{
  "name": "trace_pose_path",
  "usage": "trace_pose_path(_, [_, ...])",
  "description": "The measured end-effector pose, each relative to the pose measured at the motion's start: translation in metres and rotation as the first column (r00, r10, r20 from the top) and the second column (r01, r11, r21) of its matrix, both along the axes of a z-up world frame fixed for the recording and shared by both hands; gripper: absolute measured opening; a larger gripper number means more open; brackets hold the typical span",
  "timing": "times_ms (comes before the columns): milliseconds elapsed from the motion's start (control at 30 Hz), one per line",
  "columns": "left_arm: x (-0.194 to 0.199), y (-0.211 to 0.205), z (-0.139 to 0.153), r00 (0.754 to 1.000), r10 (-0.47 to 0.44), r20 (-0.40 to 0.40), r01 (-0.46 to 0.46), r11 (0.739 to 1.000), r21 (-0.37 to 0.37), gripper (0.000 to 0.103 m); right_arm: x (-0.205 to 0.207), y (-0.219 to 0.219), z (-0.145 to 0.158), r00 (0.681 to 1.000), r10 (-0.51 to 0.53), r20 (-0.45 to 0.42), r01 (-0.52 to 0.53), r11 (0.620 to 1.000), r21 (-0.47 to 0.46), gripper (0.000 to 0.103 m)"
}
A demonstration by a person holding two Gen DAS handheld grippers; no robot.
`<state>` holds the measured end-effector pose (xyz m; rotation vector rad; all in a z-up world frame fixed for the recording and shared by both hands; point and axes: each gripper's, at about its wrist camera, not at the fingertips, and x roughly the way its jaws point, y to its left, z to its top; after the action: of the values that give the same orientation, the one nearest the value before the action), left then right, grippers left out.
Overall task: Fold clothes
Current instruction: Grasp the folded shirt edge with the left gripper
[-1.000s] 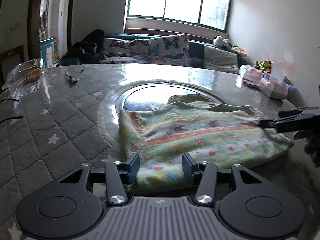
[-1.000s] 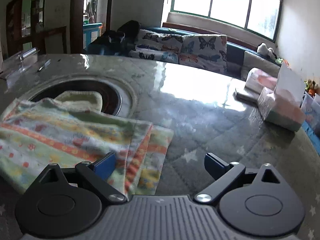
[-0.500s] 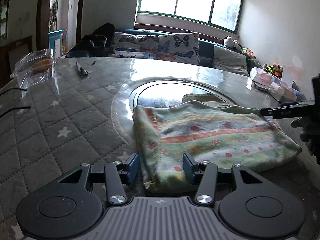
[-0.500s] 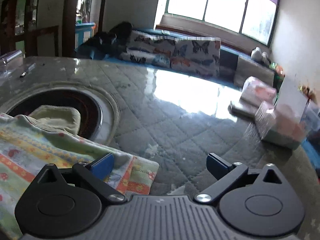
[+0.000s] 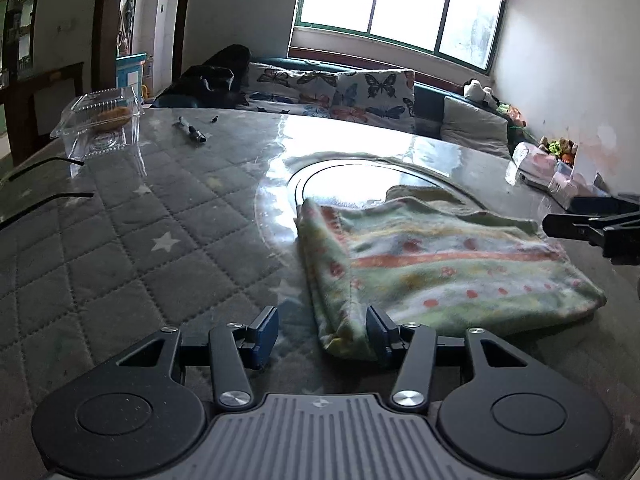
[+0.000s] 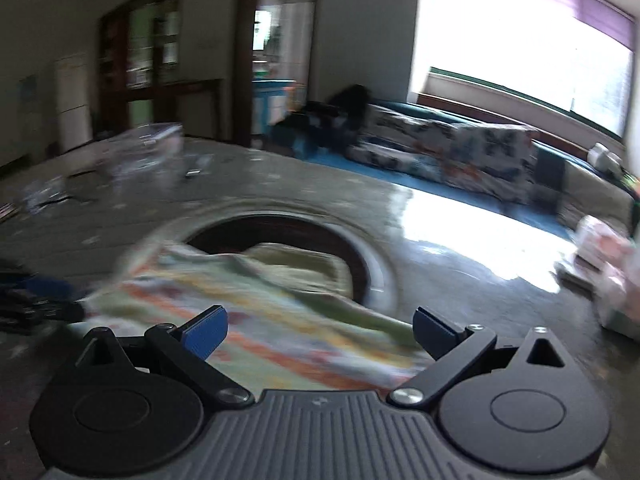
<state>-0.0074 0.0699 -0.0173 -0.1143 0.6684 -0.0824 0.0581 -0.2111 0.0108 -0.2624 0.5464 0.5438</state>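
Both grippers stand with jaws apart, holding nothing. The left gripper (image 5: 322,330) has the near corner of the pastel striped, flower-printed fleece garment (image 5: 440,264) just by its right pad. The right gripper (image 6: 318,330) hovers wide over the cloth's other end. The garment lies folded on the grey quilted star-patterned table cover (image 5: 120,248), at twelve o'clock from each tool. Best to catch every layer at each corner before closing.
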Motion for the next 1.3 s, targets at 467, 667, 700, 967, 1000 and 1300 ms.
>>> trace_pose_path(467, [-0.005, 0.010, 0.001, 1.000, -0.003, -0.003, 0.003, 1.000, -0.030, 0.056, -0.046, 0.088, -0.011, 0.952, 0.303, -0.034, -0.305, 0.945, -0.120, 0.088])
trace_pose_path(667, [-0.008, 0.028, 0.006, 0.999, 0.029, -0.017, -0.031, 0.992, -0.123, 0.056, -0.055, 0.115, -0.016, 0.925, 0.377, -0.044, -0.379, 0.913, -0.148, 0.078])
trace_pose_path(700, [-0.009, 0.032, 0.007, 0.999, 0.045, -0.016, -0.047, 0.990, -0.129, 0.055, -0.056, 0.119, -0.017, 0.921, 0.387, -0.048, -0.390, 0.909, -0.150, 0.077])
trace_pose_path(967, [-0.005, 0.064, 0.014, 0.992, 0.122, -0.034, -0.126, 0.963, -0.236, 0.055, -0.066, 0.147, -0.029, 0.888, 0.456, -0.069, -0.460, 0.867, -0.190, 0.065])
trace_pose_path(1000, [-0.004, 0.065, 0.015, 0.993, 0.115, -0.038, -0.121, 0.958, -0.260, 0.055, -0.066, 0.150, -0.031, 0.884, 0.462, -0.073, -0.467, 0.862, -0.196, 0.063])
trace_pose_path(1300, [0.022, 0.068, 0.007, 0.989, 0.078, -0.123, -0.128, 0.868, -0.480, 0.056, -0.063, 0.165, -0.038, 0.883, 0.462, -0.079, -0.468, 0.859, -0.208, 0.038])
